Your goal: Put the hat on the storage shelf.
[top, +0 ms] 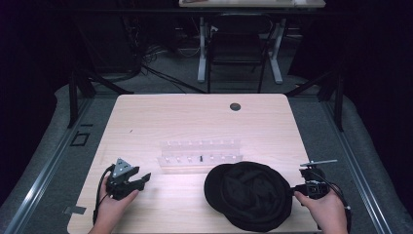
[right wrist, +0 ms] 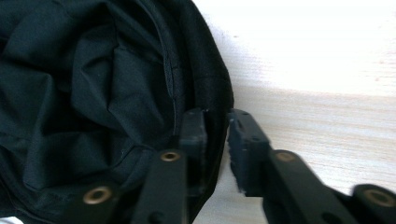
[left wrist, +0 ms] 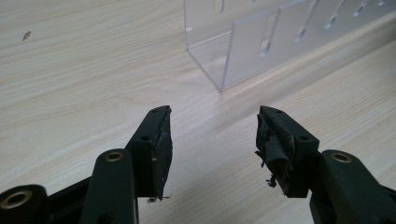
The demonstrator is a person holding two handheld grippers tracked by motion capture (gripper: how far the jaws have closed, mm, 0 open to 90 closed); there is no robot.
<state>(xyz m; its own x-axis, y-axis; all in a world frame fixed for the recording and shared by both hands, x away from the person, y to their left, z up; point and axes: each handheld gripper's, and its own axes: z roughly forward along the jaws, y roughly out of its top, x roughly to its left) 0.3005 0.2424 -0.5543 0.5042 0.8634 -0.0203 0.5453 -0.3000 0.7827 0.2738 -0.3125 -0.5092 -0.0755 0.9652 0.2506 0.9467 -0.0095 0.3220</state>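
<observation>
A black fabric hat (top: 248, 195) lies upside down at the table's near right, its creased lining (right wrist: 93, 93) facing up. My right gripper (top: 293, 191) reaches in from the right and is shut on the hat's right rim. In the right gripper view, one jaw sits inside the hat and the other outside, the rim pinched in my right gripper (right wrist: 217, 126). My left gripper (top: 143, 179) rests low over the table at the near left. It is open and holds nothing, and bare wood shows between the jaws of my left gripper (left wrist: 212, 135).
A clear acrylic rack (top: 199, 153) with slotted dividers stands mid-table, its corner (left wrist: 252, 51) just ahead of the left jaws. The wooden table (top: 195, 117) has a dark cable hole (top: 235, 106) near its far edge. A chair (top: 238, 48) stands beyond it.
</observation>
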